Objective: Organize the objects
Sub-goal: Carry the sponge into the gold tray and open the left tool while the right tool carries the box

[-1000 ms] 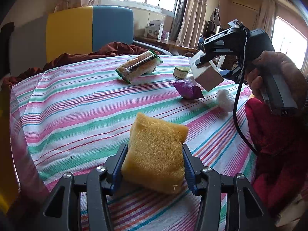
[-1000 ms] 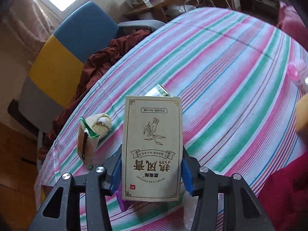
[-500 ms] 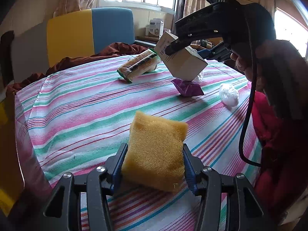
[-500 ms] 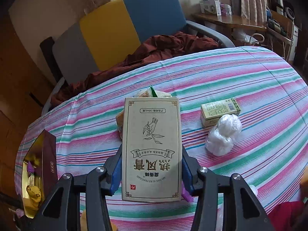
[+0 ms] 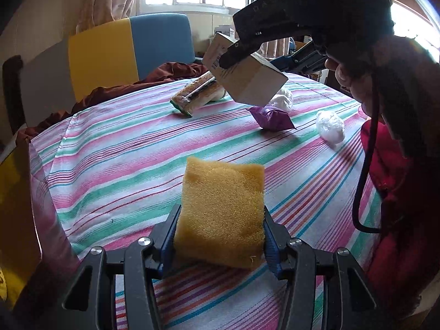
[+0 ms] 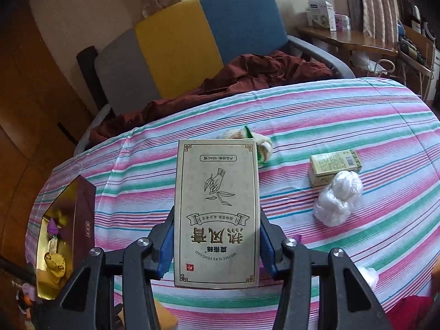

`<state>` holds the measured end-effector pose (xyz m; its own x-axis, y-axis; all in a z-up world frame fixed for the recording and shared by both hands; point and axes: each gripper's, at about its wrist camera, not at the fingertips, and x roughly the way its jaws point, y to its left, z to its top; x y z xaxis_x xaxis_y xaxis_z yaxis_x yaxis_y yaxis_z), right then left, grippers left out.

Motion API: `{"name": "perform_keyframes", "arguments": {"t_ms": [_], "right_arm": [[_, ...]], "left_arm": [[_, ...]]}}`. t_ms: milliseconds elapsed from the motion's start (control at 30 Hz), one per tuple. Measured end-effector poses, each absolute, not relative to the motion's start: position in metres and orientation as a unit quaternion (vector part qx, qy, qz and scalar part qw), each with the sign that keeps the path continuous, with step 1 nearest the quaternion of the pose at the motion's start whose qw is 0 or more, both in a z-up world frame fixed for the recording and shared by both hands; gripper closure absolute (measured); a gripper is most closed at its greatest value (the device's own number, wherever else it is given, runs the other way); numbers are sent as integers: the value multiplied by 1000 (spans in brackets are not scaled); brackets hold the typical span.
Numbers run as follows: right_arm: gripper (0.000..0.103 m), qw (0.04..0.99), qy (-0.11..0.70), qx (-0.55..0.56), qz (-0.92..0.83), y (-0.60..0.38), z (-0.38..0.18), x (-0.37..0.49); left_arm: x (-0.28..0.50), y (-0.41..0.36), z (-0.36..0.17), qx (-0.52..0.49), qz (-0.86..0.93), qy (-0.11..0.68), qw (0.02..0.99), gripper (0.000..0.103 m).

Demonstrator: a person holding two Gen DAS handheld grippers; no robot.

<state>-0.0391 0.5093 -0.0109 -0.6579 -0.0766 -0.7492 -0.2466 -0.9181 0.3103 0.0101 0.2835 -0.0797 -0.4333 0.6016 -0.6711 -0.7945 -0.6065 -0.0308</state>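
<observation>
Above the striped surface (image 5: 115, 148), both hands carry a load and the right one has just swung its box in over the middle.

Over the last second the right gripper (image 6: 217, 247), its fingers clamped on the sides of the tan box (image 6: 217, 209), rolled and crossed from the far right to hang above the snack packet (image 5: 196, 96) and purple pouch (image 5: 272, 118); its view now takes in the open maroon gift box (image 6: 68, 231) at the surface's left edge, likely the drop-off. The left gripper (image 5: 220, 244) has stayed put, fingers squeezing the yellow sponge (image 5: 220, 211) just above the cloth. Between sponge and snack packet the cloth lies bare, giving free passage leftward; to the right sit the white wads (image 6: 338, 198) and green carton (image 6: 334, 166), and the person's red sleeve (image 5: 398, 192) crowds the near right rim.
</observation>
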Motion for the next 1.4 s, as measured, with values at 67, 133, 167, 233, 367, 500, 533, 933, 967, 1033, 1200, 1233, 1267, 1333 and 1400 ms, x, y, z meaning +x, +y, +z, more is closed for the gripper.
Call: {"name": "perform_keyframes", "arguments": {"t_ms": [67, 133, 167, 233, 367, 500, 533, 933, 967, 1033, 1200, 1233, 1267, 1333, 1400], "right_arm": [[52, 16, 194, -423, 885, 500, -14, -43], [52, -6, 170, -441, 881, 486, -19, -48], [52, -11, 156, -453, 878, 479, -24, -50], [52, -13, 129, -479, 868, 469, -33, -55], [52, 12, 77, -524, 848, 458, -53, -61], [52, 26, 53, -531, 845, 456, -56, -61], [52, 26, 52, -531, 845, 455, -56, -61], [52, 33, 48, -531, 845, 456, -55, -61], [52, 33, 47, -532, 845, 455, -55, -61], [52, 34, 43, -532, 845, 454, -56, -61], [52, 35, 37, -532, 845, 452, -55, -61], [52, 35, 37, -532, 845, 452, -55, -61], [52, 35, 38, -532, 845, 452, -55, -62], [52, 35, 39, -532, 845, 452, -55, -62], [52, 35, 39, -532, 845, 453, -55, -62]], "left_arm": [[10, 284, -80, -329, 834, 147, 418, 49], [10, 284, -80, -330, 834, 146, 418, 50], [9, 284, -80, -330, 834, 146, 418, 50], [9, 284, -79, -331, 834, 147, 417, 50], [10, 282, -79, -334, 835, 145, 412, 50], [12, 278, -75, -347, 840, 142, 393, 51], [12, 276, -73, -352, 839, 138, 391, 51], [-31, 196, 14, -349, 874, 37, 337, 50], [-43, 183, 18, -355, 879, 25, 319, 50], [-68, 152, 22, -369, 887, 4, 279, 50], [-130, 84, 5, -428, 887, -30, 171, 50], [-140, 73, -2, -443, 883, -41, 149, 50], [-145, 67, -8, -460, 876, -48, 139, 50], [-163, 50, -20, -489, 863, -65, 113, 50], [-176, 40, -27, -503, 856, -73, 97, 50]]}}
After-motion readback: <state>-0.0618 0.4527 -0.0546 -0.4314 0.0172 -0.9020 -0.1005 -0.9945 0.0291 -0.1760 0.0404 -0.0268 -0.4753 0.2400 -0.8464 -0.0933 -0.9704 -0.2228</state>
